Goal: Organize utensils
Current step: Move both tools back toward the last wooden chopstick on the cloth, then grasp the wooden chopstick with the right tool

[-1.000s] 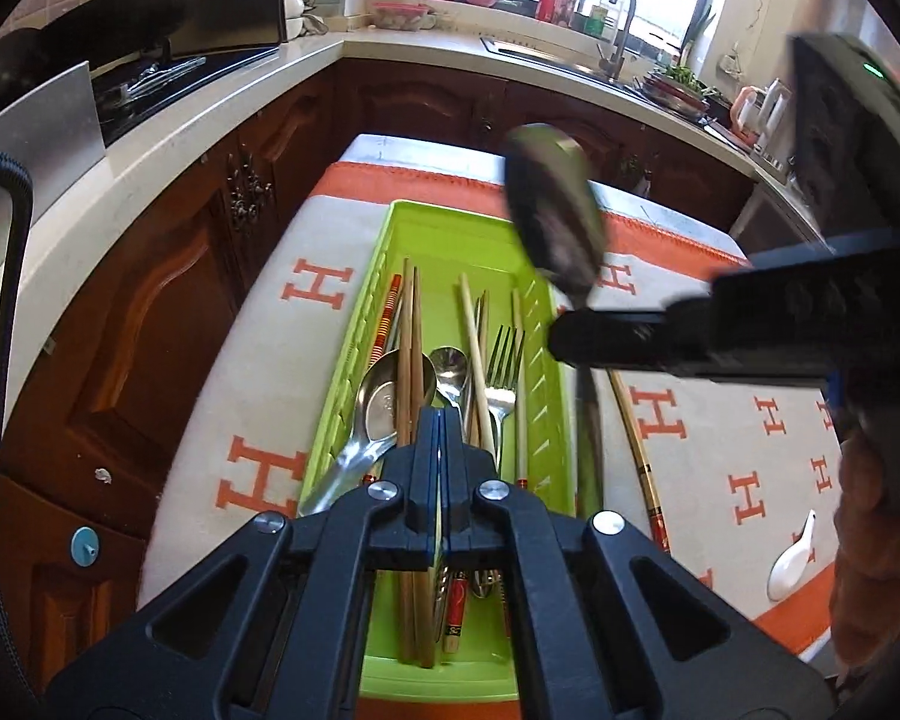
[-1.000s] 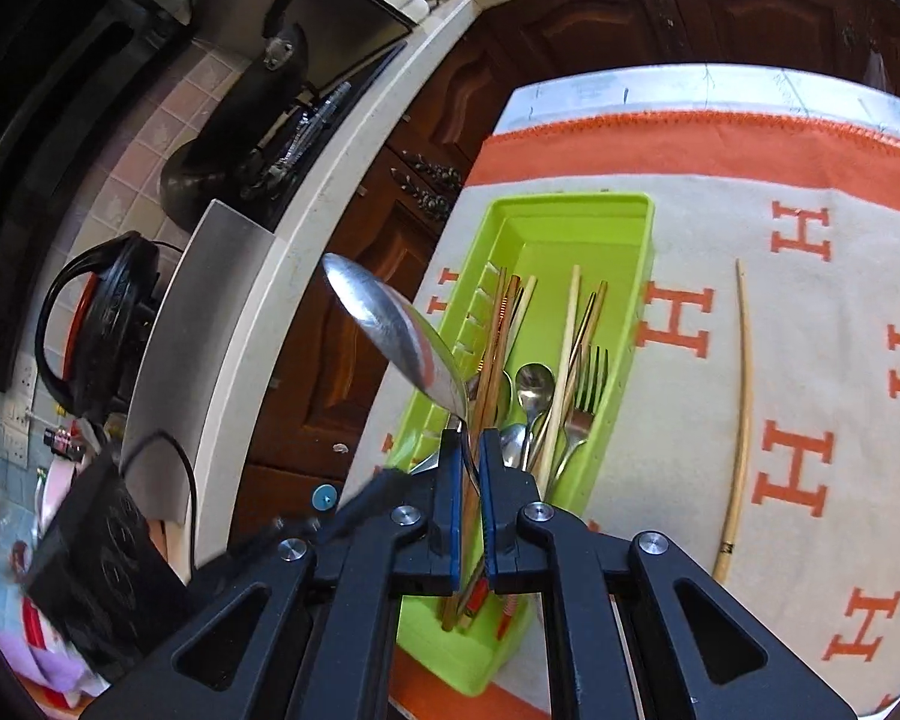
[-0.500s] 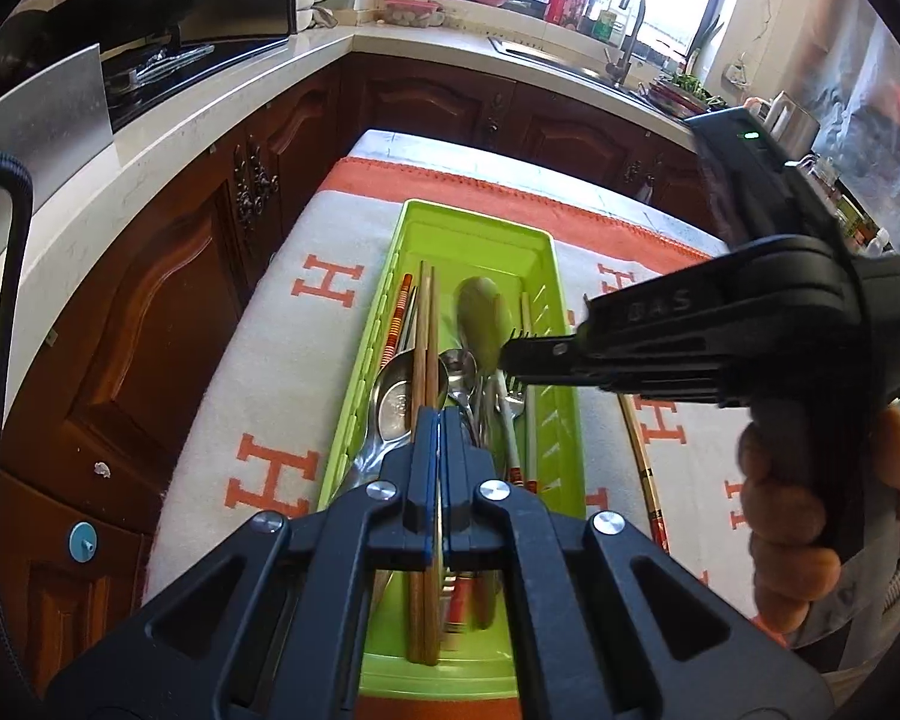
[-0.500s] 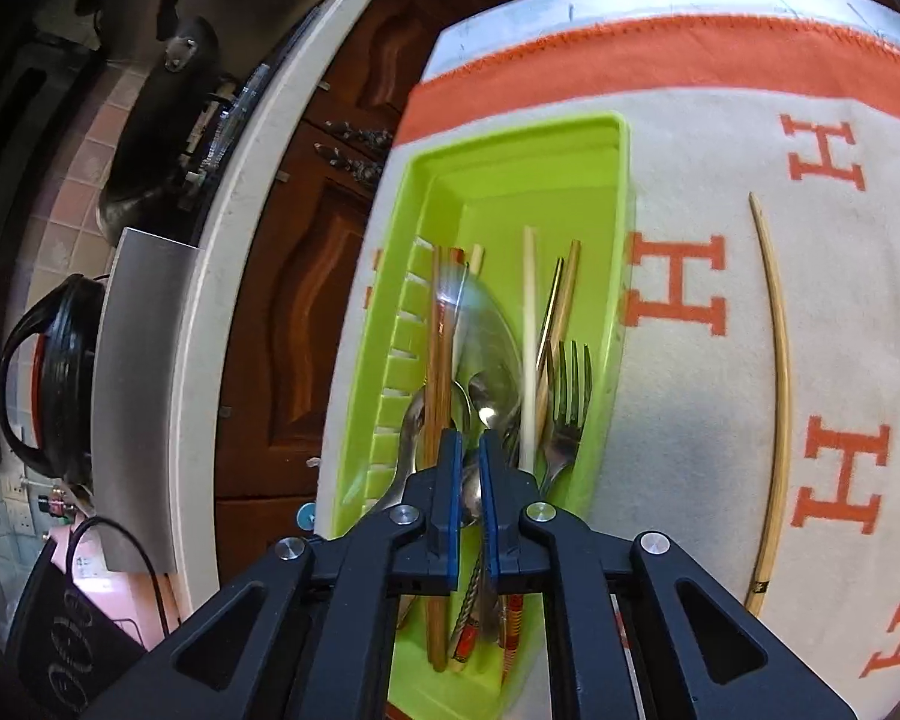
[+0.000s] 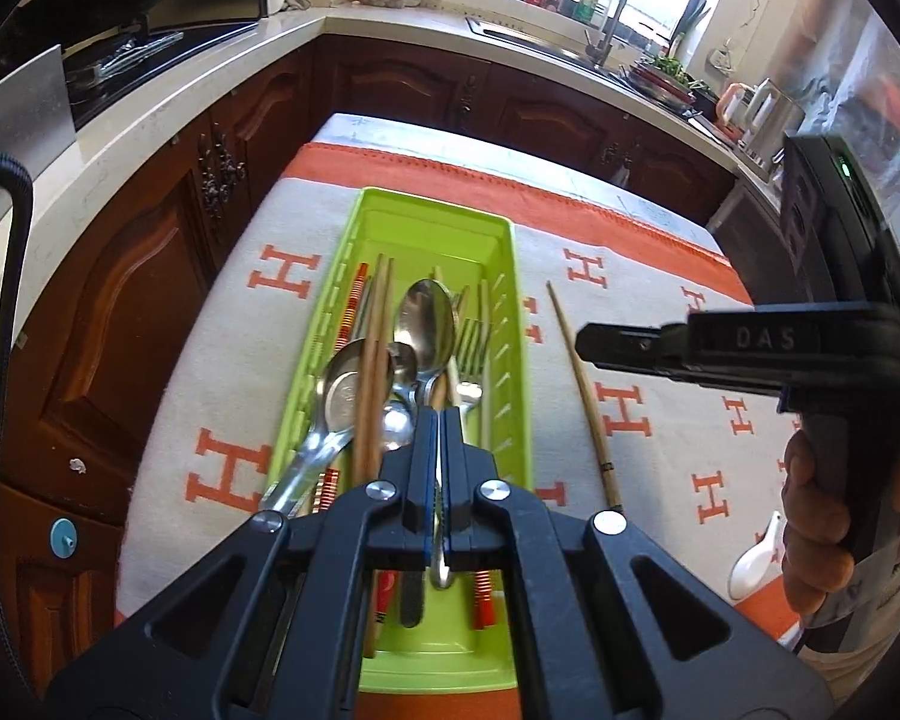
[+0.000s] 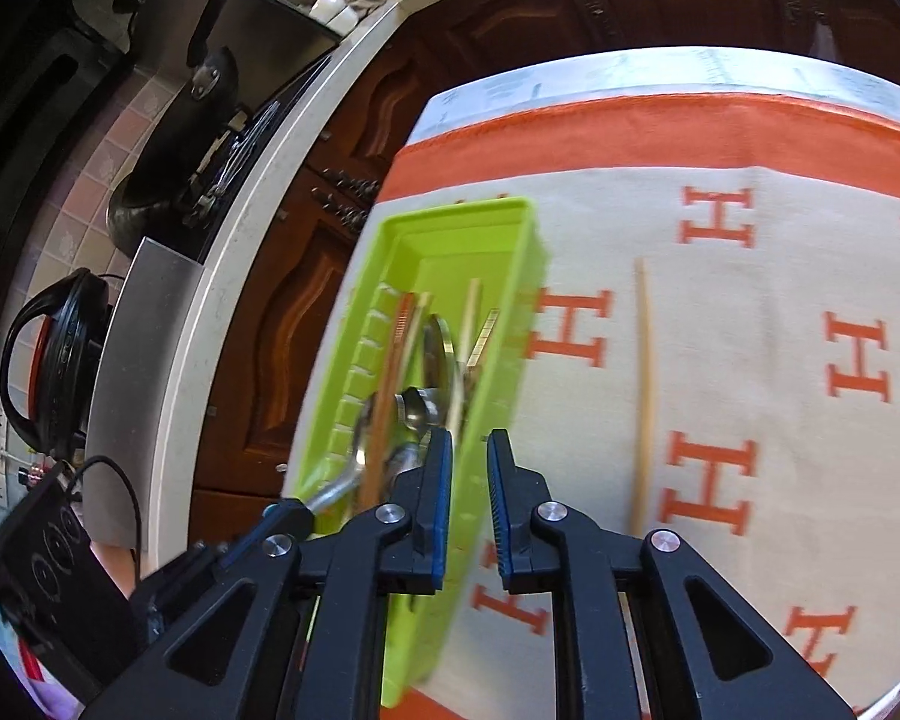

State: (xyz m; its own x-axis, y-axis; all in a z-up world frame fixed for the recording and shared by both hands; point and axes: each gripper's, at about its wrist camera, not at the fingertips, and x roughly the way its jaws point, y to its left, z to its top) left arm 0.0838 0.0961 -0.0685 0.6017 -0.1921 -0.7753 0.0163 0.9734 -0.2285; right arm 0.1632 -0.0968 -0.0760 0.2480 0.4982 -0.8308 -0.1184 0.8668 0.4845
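Large spoon [image 5: 424, 324] is lying in the green tray [image 5: 513, 360], long axis along the tray, bowl pointing toward the far end. Right hand-held gripper [image 6: 468, 450] has just been opening, jaws slightly apart with nothing between them; left hand-held gripper [image 5: 438, 420] is sitting fully closed and empty. One chopstick [image 5: 579, 384] is lying on the cloth just right of the tray, roughly parallel to it.

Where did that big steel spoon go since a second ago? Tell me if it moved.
Yes. The big steel spoon left the right gripper, whose jaws have just been opening with nothing between them, and now lies inside the green tray.

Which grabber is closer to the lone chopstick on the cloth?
Right. The right gripper hangs just beside the chopstick, jaws just opened and empty. The left gripper sits over the green tray.
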